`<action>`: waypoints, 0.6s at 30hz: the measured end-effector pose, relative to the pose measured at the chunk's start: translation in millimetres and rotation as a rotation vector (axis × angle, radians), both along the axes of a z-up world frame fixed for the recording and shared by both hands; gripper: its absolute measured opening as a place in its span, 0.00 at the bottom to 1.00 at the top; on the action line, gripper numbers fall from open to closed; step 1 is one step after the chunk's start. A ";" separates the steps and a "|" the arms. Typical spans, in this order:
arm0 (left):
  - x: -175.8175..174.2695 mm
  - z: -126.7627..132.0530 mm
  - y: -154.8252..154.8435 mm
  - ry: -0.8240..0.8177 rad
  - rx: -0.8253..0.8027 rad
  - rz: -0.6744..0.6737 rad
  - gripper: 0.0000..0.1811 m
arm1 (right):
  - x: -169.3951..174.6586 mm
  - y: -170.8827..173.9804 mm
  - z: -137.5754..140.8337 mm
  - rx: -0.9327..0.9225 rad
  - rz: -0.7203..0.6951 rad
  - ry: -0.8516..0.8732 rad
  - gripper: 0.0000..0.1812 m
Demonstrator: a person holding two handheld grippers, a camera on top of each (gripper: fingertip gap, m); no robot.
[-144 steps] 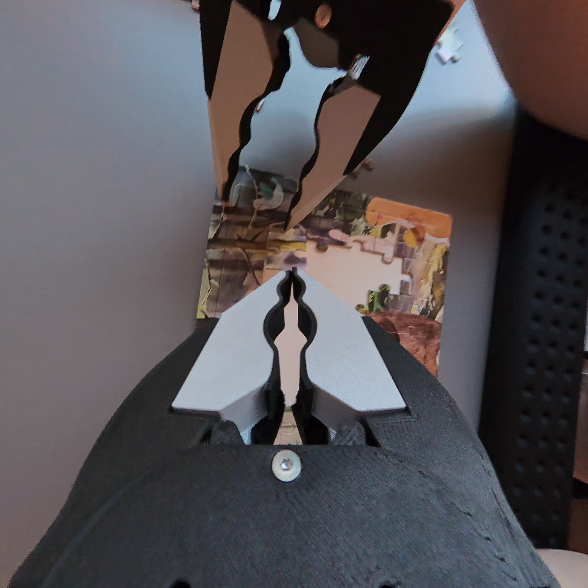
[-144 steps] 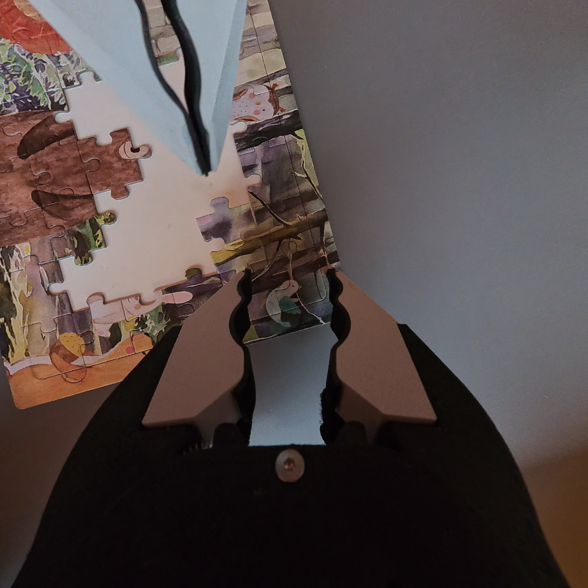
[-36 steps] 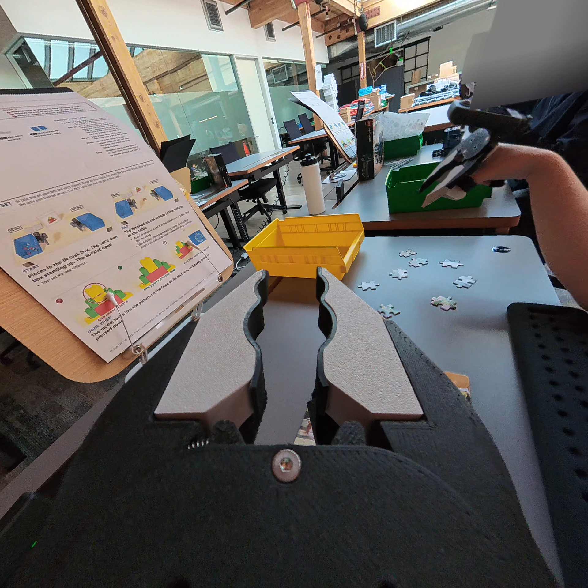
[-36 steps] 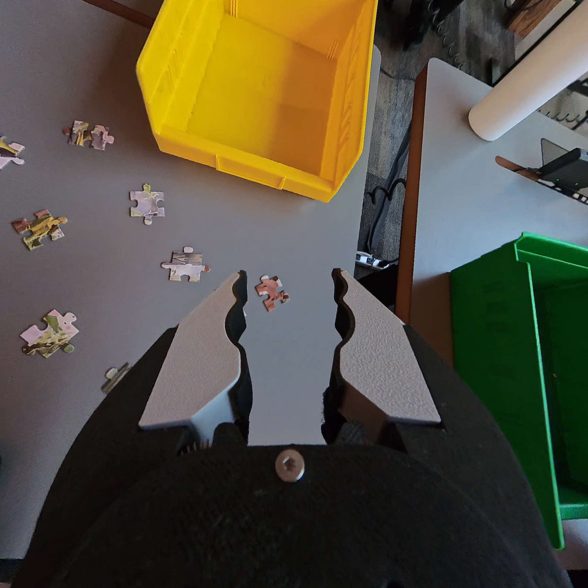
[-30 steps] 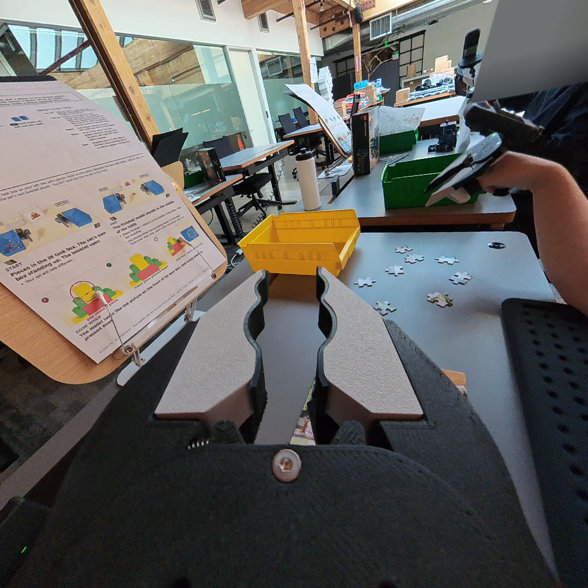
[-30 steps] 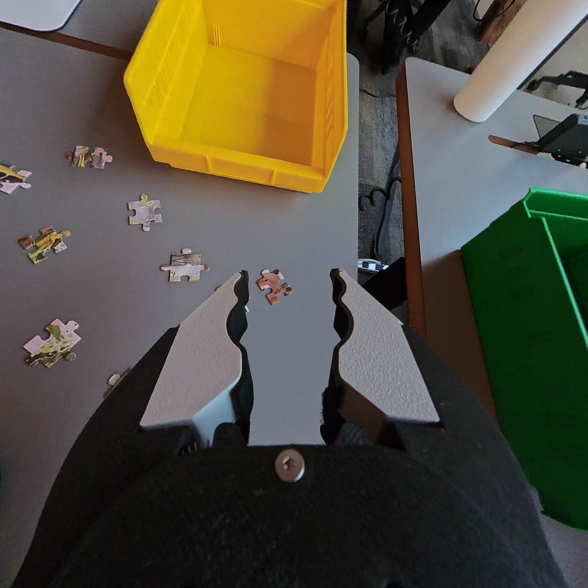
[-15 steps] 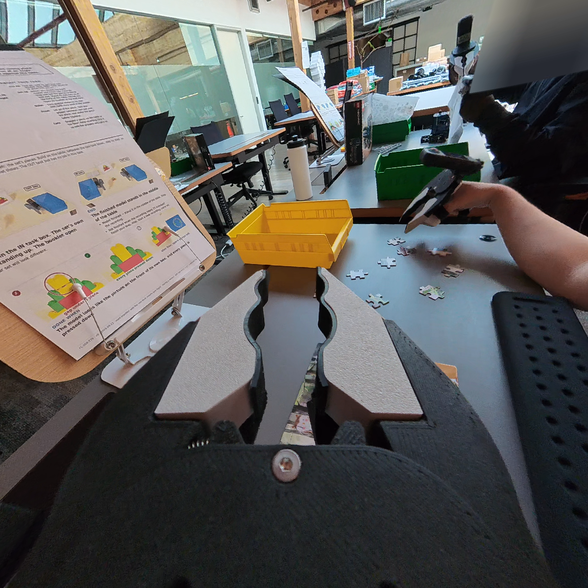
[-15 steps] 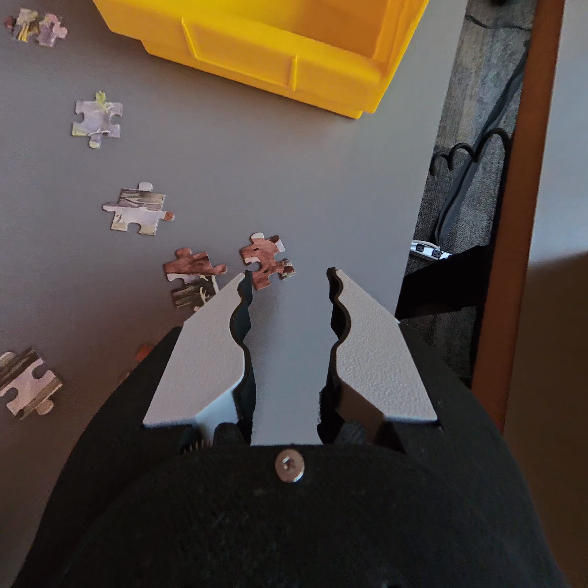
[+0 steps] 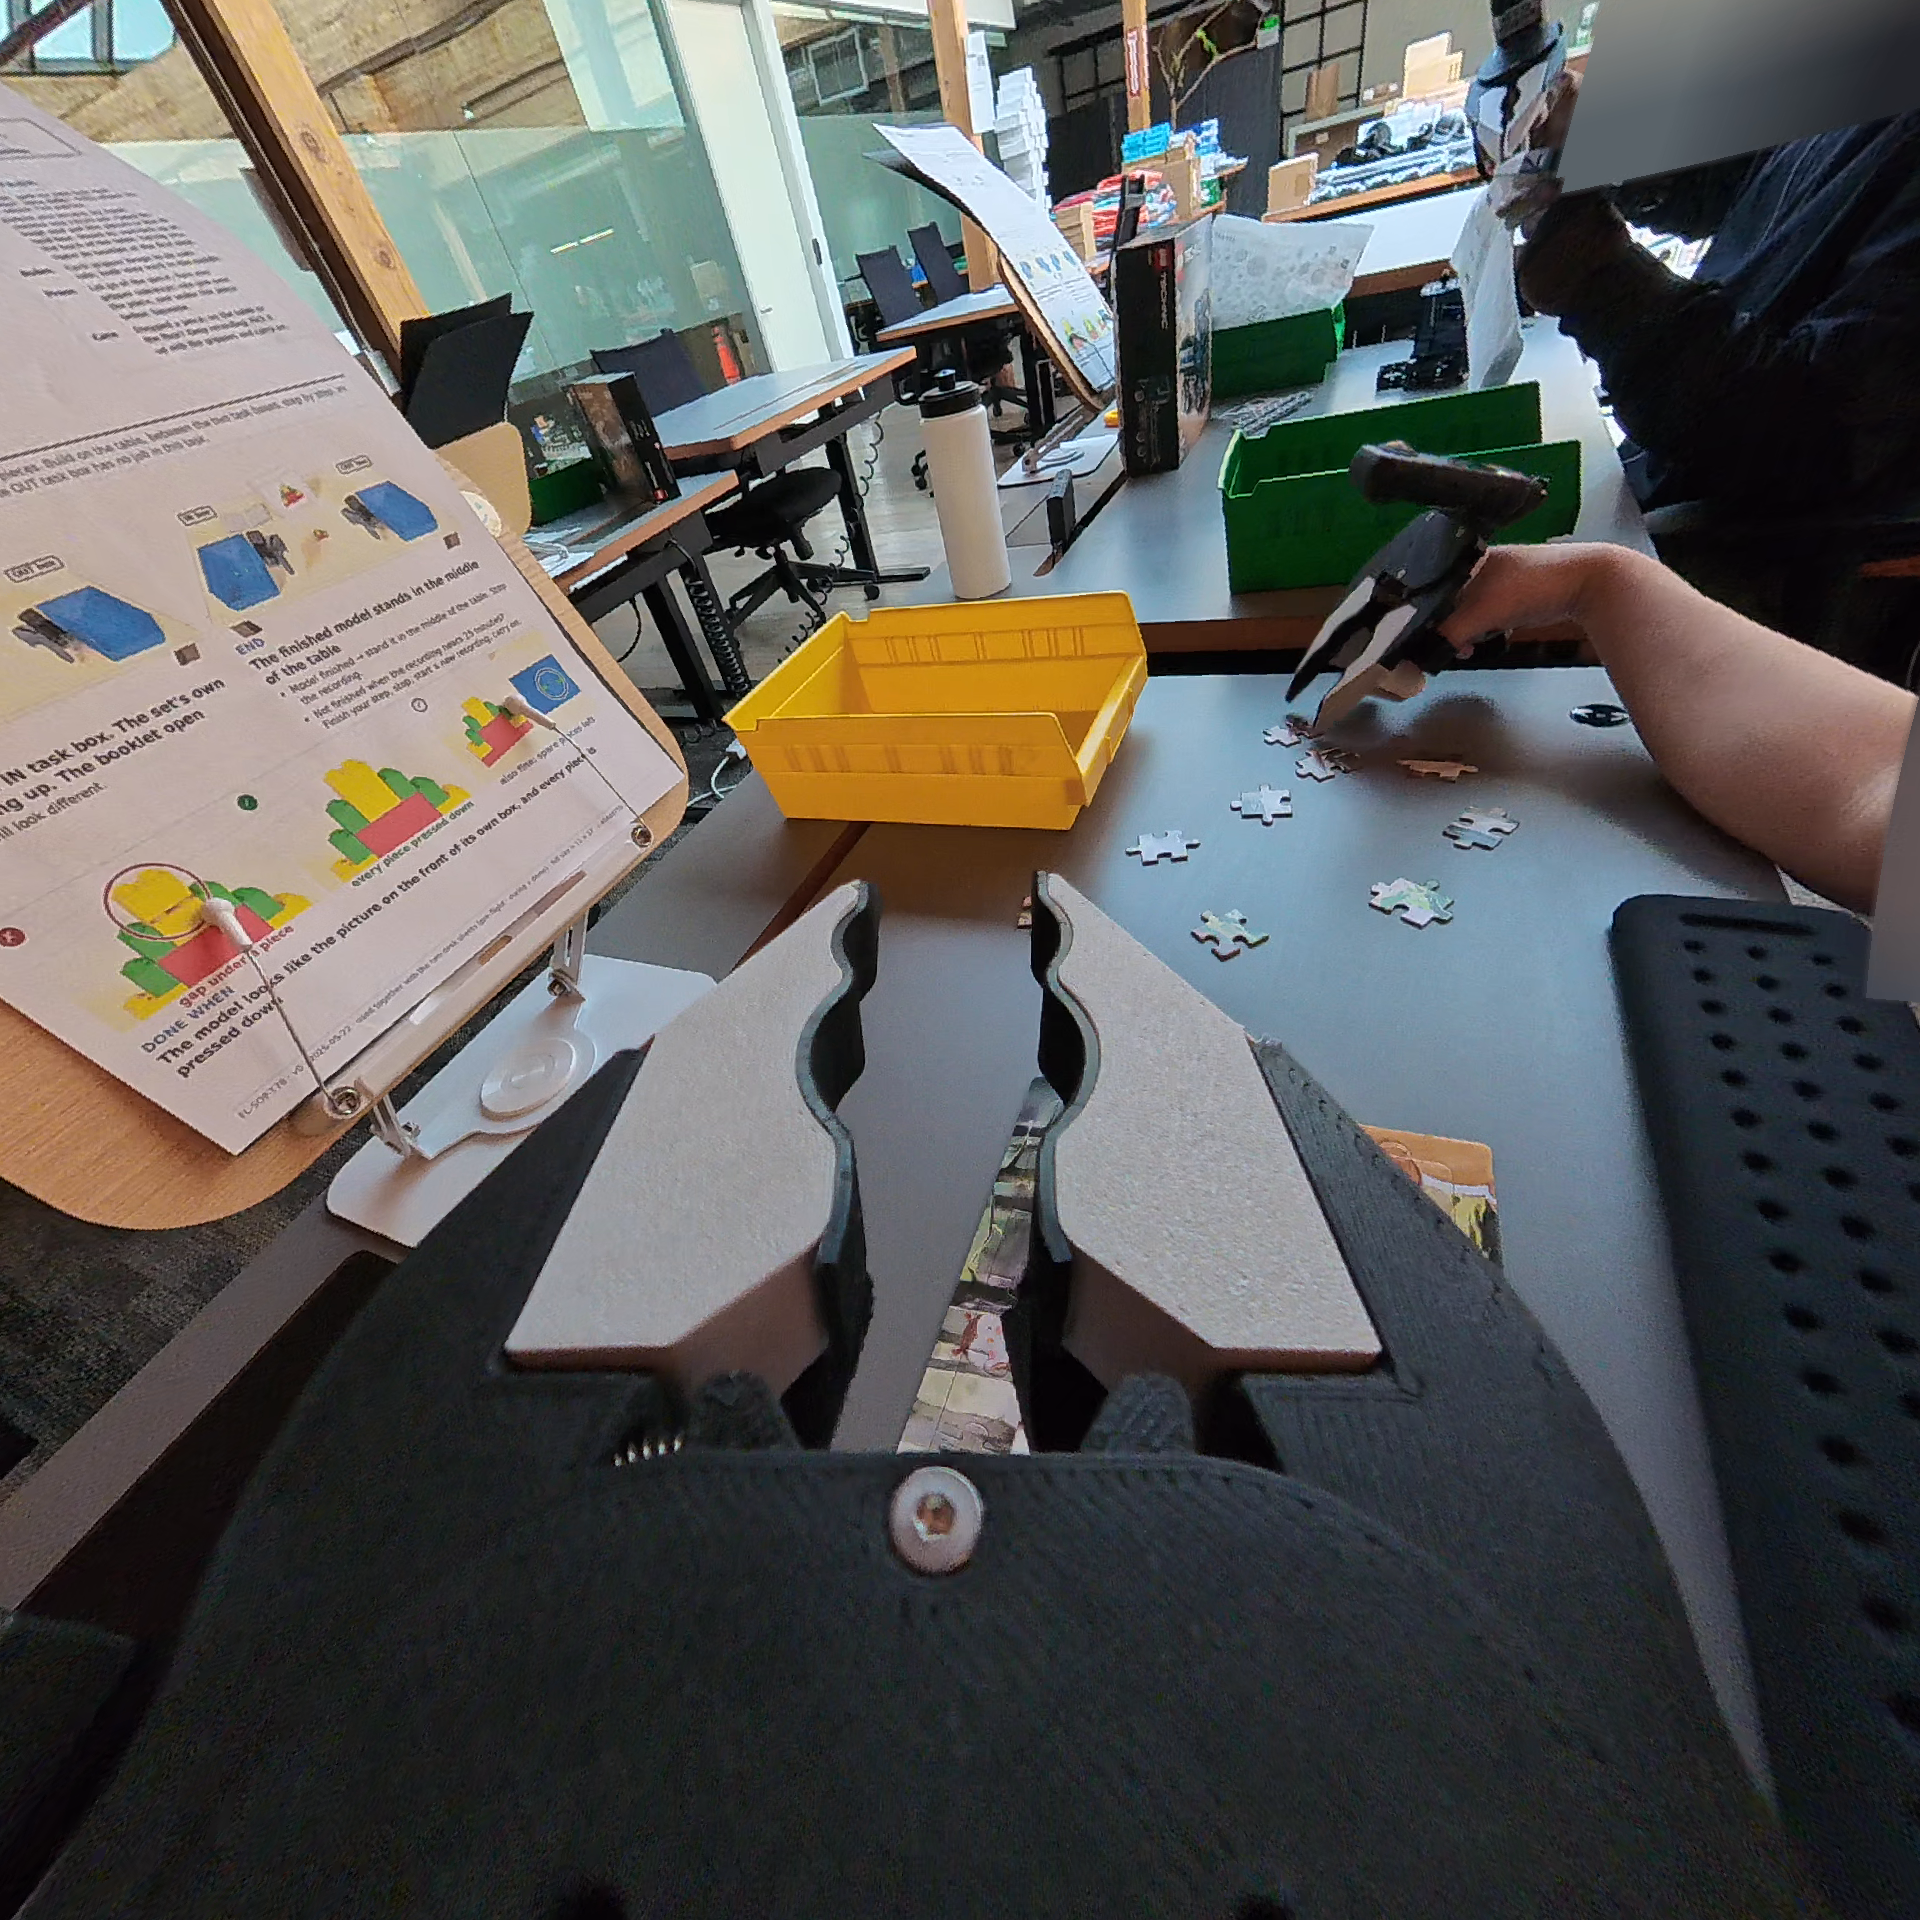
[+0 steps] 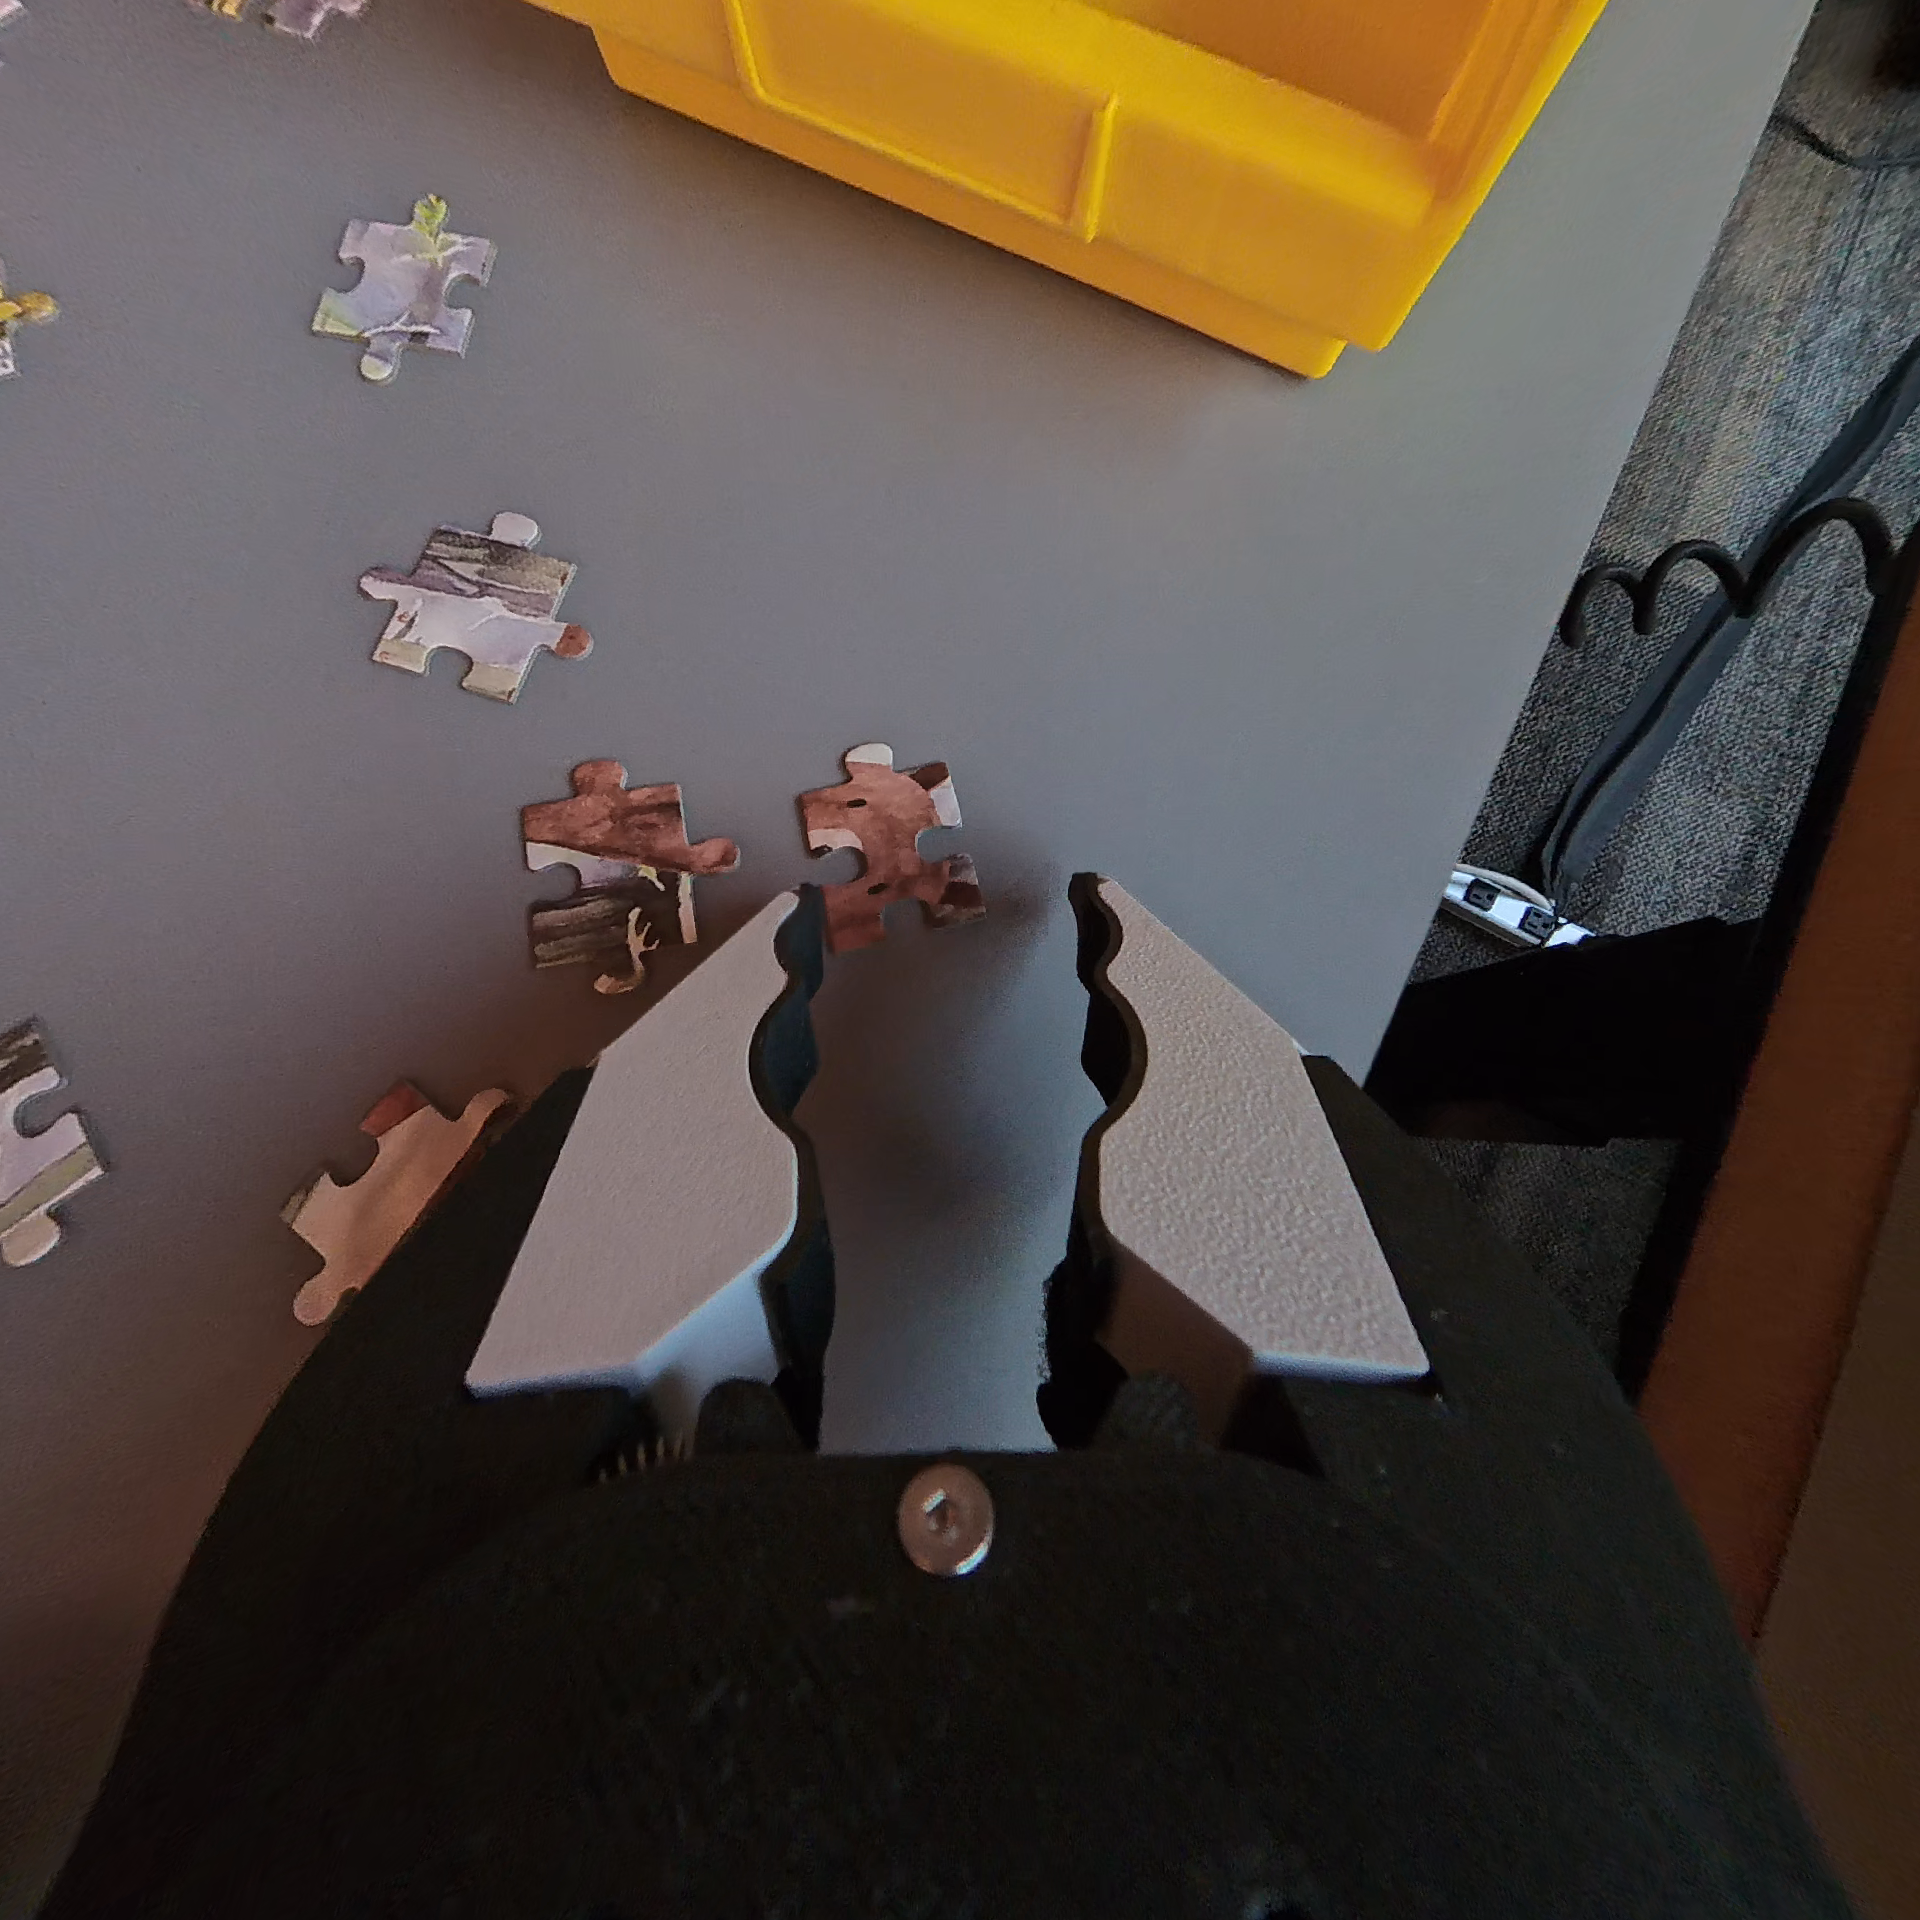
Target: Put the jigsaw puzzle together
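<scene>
1. Since half a second ago the right gripper (image 10: 940, 899) has dropped closer to the grey table (image 10: 935, 520), so the loose pieces loom larger in its view; the left gripper (image 9: 951, 904) has barely shifted.
2. At far left of the left wrist view, a printed instruction sheet (image 9: 260, 644) is clipped to a wooden stand (image 9: 125, 1164); it carries text and coloured brick diagrams, whose wording is left out here.
3. Further right stands a yellow bin (image 9: 935, 707), empty, on the table's far part. A white bottle (image 9: 961, 488), a dark printed box (image 9: 1158, 353) and a green bin (image 9: 1382, 499) sit on the table behind.
4. The left gripper's fingers (image 9: 707, 1143) stand apart, gripping nothing. Between and beside them shows a strip of the assembled jigsaw puzzle (image 9: 987, 1299), lying flat just under the gripper.
5. Right of the bin, scattered pieces (image 9: 1262, 802) lie on the table, and a person's hand (image 9: 1507, 613) holds the right gripper with its tips down among them. A black perforated panel (image 9: 1787, 1247) fills the right edge.
6. Only the right wrist view shows the pieces closely: a purple piece (image 10: 405, 286), a pale grey piece (image 10: 473, 613), a brown-and-dark piece (image 10: 618, 873), then a reddish-brown piece (image 10: 888, 847) just beyond the left fingertip, not between the fingers (image 10: 665, 1143).
7. These fingers are spread and empty. Carpet and a power strip (image 10: 1507, 909) appear past the table edge.
</scene>
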State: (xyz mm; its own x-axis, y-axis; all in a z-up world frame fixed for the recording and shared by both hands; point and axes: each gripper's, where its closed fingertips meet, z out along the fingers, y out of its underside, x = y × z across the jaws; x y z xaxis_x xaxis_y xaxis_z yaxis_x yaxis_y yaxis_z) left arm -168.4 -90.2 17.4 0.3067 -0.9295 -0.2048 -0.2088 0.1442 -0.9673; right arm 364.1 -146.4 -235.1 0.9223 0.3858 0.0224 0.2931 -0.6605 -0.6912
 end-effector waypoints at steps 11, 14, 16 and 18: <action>-3.4 4.1 -1.4 -0.021 -0.004 -0.007 0.15 | -7.7 9.0 -6.3 0.011 0.005 0.098 0.05; -2.6 5.9 -3.9 -0.023 0.005 -0.012 0.14 | -8.2 8.2 -6.0 0.023 0.004 0.100 0.05; -1.6 5.6 -4.6 -0.024 0.001 -0.016 0.14 | -8.2 8.1 -6.0 0.029 0.002 0.096 0.05; -0.5 4.3 -4.6 -0.020 -0.002 -0.017 0.15 | -8.2 7.9 -6.0 0.030 0.002 0.096 0.05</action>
State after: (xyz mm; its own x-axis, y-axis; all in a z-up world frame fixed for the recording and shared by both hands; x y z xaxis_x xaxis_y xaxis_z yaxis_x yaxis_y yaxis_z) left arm -168.9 -94.8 21.7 0.2948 -0.9351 -0.1968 -0.1870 0.1455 -0.9715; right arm 355.9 -138.4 -241.1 0.9200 0.3882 -0.0546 0.2257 -0.6383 -0.7360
